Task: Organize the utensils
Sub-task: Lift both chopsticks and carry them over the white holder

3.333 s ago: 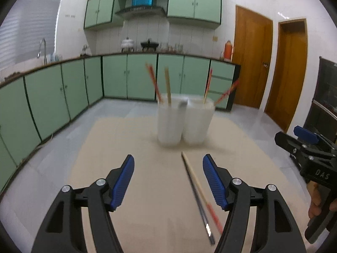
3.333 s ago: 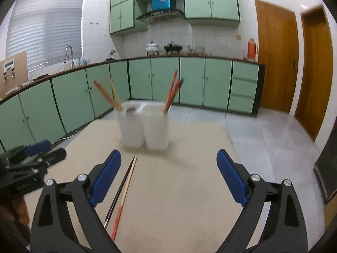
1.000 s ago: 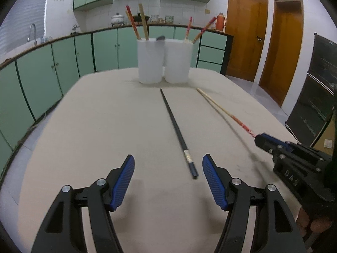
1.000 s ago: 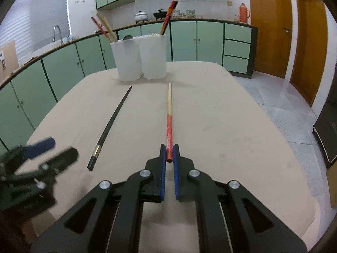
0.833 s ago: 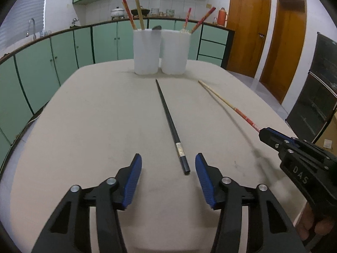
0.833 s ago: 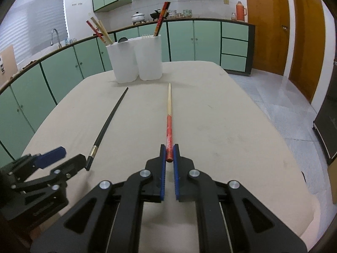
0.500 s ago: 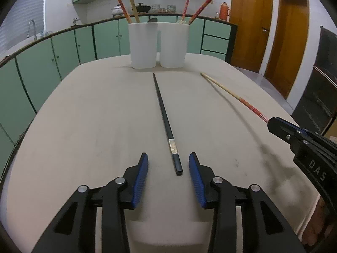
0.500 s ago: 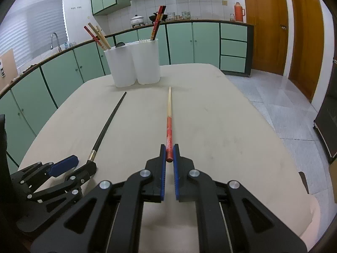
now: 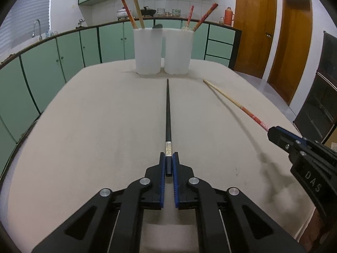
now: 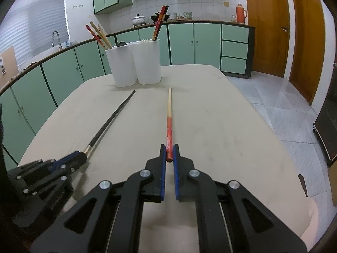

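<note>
Bare table (image 9: 94, 126) lies between both chopsticks and the two white holders (image 9: 164, 50); the holders, touching side by side, block the far end.

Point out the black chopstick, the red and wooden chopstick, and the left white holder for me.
black chopstick (image 9: 168, 113): left wrist view, middle of its dark shaft.
red and wooden chopstick (image 10: 169, 126): right wrist view, red painted section.
left white holder (image 9: 148, 52): left wrist view, front wall.
</note>
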### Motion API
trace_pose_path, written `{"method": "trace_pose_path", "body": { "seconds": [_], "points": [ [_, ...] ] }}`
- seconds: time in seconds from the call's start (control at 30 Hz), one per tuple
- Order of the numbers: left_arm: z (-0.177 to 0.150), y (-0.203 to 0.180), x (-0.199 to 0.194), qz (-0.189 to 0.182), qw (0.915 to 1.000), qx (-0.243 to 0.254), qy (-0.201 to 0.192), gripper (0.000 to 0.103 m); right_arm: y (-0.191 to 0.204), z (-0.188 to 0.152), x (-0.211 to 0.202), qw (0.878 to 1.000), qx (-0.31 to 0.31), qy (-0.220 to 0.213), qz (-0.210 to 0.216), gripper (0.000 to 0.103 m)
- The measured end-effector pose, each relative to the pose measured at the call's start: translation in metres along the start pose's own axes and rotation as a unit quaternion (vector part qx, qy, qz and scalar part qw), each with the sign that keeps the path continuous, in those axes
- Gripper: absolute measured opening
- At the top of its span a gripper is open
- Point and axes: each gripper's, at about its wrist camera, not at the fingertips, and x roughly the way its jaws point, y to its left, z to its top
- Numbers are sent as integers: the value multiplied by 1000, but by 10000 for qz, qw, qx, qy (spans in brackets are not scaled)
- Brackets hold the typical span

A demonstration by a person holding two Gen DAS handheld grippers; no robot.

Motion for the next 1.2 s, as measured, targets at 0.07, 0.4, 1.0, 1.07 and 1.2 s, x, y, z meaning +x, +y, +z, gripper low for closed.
{"method": "trace_pose_path", "body": {
  "seconds": [0.07, 0.4, 1.0, 1.07, 1.2],
  "points": [
    [3, 0, -7, 44, 9999, 37, -86, 6, 0, 1, -2, 10000, -36, -17, -12, 6],
    [29, 0, -55, 116, 9973, 200, -694, 6, -3, 29, -25, 9992, -207, -329, 3, 6],
    [126, 15, -105, -199, 9846, 59, -1736, 6, -2, 143, -65, 9933, -348, -845, 700, 5],
    [133, 16, -107, -254, 9838, 63, -1776, 6, -2, 156, -66, 9928, -363, -807, 802, 5],
    [147, 17, -110, -346, 9822, 96, -1844, 6, 0, 184, -63, 9911, -319, -684, 1098, 5]
  ]
}}
